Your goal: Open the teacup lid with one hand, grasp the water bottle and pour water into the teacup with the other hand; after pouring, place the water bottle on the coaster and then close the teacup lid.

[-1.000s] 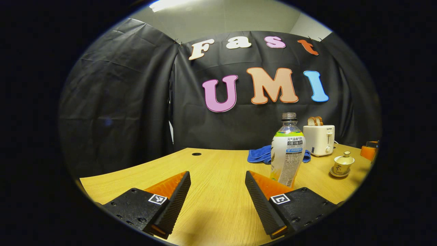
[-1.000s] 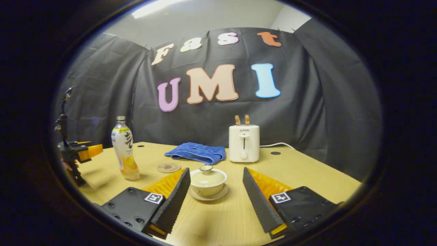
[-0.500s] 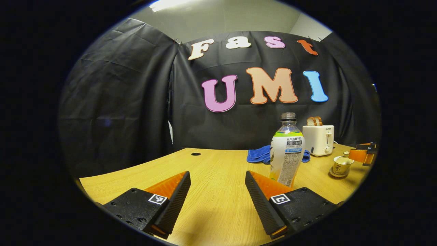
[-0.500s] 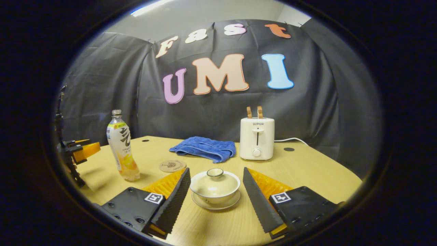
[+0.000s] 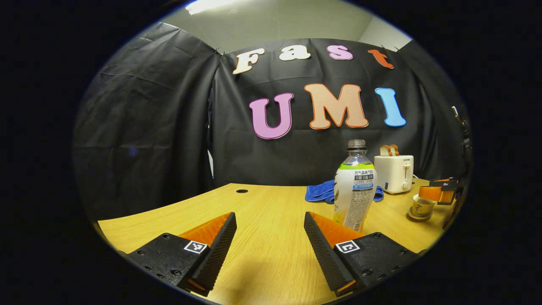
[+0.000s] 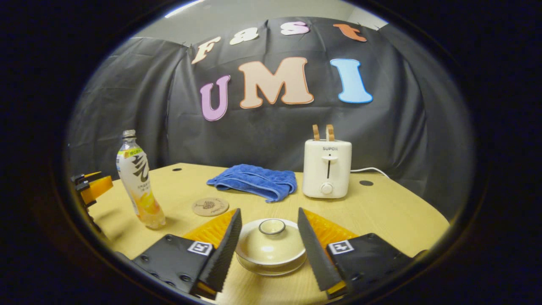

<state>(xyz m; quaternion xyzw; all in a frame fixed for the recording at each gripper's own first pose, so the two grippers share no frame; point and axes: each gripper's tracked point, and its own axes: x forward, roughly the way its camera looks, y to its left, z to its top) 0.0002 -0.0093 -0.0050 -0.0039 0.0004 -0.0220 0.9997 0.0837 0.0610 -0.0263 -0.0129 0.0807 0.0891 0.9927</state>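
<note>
On the wooden counter (image 6: 381, 212), the right gripper (image 6: 269, 243) sits low with its fingers spread to either side of the teacup (image 6: 271, 250); the fingers flank the cup closely, but whether they touch it cannot be told, so they read as released. The teacup is pale, rests on a saucer and has its lid (image 6: 272, 237) still seated on top, so what is inside it cannot be seen. To the left, well apart from the cup, the water bottle (image 6: 137, 180) stands upright with no cap on its neck, holding yellowish liquid in its lower part. The round coaster (image 6: 210, 206) lies bare between the bottle and the cup. Behind it is a crumpled blue towel (image 6: 254, 181), and beside that a white toaster (image 6: 327, 168) with two slices of bread (image 6: 321, 132) standing in its slots. In the left gripper view, the left gripper (image 5: 269, 245) hovers over bare counter with its fingers released and nothing between them; the bottle (image 5: 355, 186) stands just beyond its right finger, and the teacup (image 5: 421, 207) shows far off to the right with the other gripper at it.
</note>
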